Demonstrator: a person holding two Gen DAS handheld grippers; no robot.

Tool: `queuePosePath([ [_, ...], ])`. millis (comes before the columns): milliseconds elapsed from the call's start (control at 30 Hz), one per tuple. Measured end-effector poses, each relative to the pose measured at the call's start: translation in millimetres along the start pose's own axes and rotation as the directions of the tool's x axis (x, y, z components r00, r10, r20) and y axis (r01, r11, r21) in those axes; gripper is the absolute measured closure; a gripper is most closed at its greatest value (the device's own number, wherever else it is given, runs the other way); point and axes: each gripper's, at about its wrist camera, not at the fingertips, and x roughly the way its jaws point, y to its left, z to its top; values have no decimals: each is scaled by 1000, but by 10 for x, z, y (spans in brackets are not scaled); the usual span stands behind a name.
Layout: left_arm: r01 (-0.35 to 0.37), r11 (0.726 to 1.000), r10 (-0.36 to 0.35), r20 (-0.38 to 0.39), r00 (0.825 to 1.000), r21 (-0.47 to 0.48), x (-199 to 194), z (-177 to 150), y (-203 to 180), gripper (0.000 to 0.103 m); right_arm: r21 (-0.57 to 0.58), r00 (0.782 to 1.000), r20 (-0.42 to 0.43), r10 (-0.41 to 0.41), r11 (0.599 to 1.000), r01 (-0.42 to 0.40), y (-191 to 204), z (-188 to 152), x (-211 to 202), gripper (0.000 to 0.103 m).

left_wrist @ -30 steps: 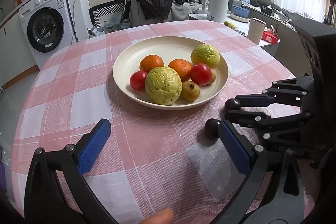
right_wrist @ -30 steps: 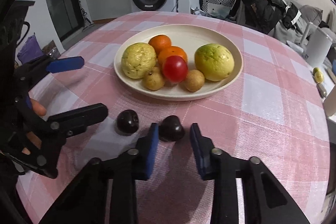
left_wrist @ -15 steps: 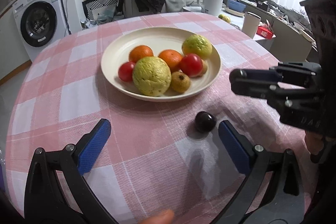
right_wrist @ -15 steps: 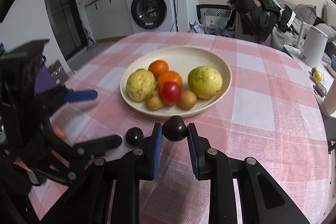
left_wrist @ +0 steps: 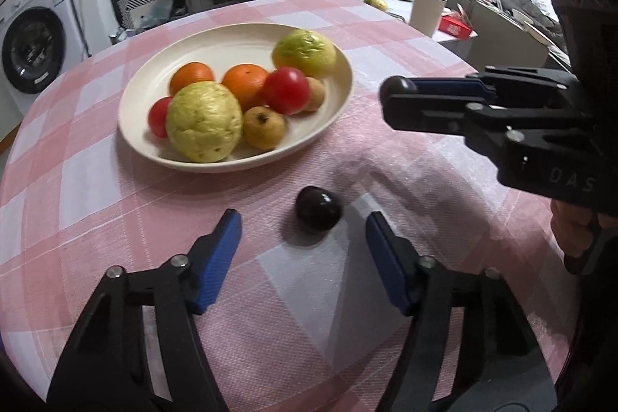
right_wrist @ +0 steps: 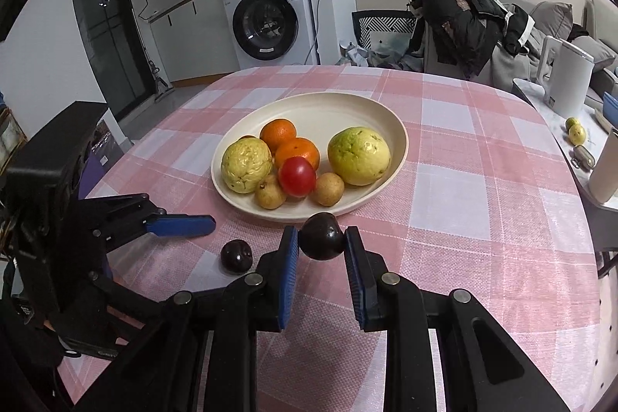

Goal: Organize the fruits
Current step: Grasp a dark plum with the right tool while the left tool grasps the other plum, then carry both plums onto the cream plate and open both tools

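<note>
Right gripper (right_wrist: 321, 238) pinches dark plum (right_wrist: 322, 236) between blue pads, lifted off tablecloth (right_wrist: 483, 257). Left gripper (left_wrist: 303, 230) spread wide, low over cloth; second dark plum (left_wrist: 318, 208) lies on cloth between its fingertips, touching neither. Ahead of both: cream plate (right_wrist: 390, 114) holding two guavas, two oranges, tomatoes, two small brown fruits. Beyond table: washing machine (right_wrist: 266, 22).

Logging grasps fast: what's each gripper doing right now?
Left gripper: open, dark plum on the table between its fingers, not gripped.
Right gripper: shut on a second dark plum, lifted.
</note>
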Motion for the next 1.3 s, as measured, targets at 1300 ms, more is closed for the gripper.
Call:
queuePosePath([
  [1300,-25,997,38,178,983,-76,-594,86,336,80,7,996,81,21,1000,-22,11,56,-166,78],
])
